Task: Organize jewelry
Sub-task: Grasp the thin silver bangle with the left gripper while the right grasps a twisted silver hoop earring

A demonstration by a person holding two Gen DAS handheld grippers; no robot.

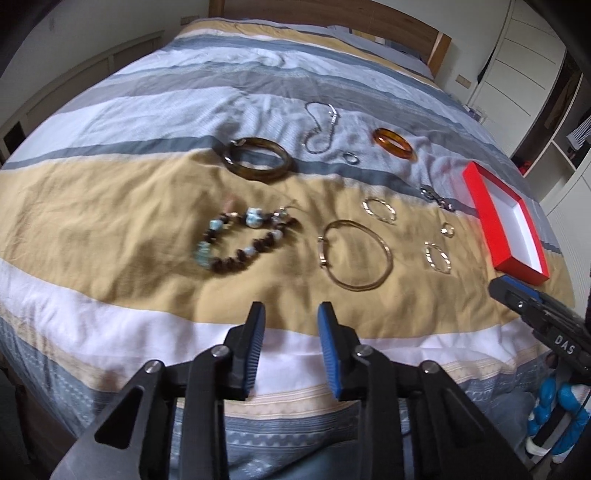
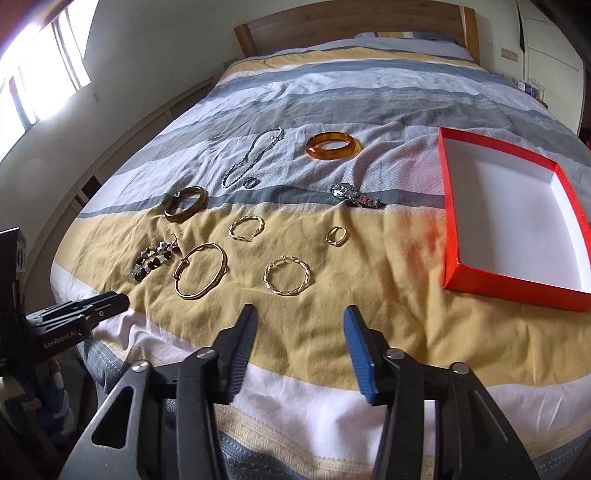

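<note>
Jewelry lies spread on a striped bedspread. My left gripper hovers open and empty over the near edge, short of a beaded bracelet and a thin gold bangle. My right gripper is also open and empty, just short of a twisted gold hoop. A second hoop, a small gold ring, a dark brown bangle, an amber bangle, a silver chain and a silver clasp piece lie beyond. An empty red box sits to the right.
A wooden headboard closes the far end of the bed. A wall and a bright window are on the left, white cupboards on the right. A blue-gloved hand holds the right gripper's body.
</note>
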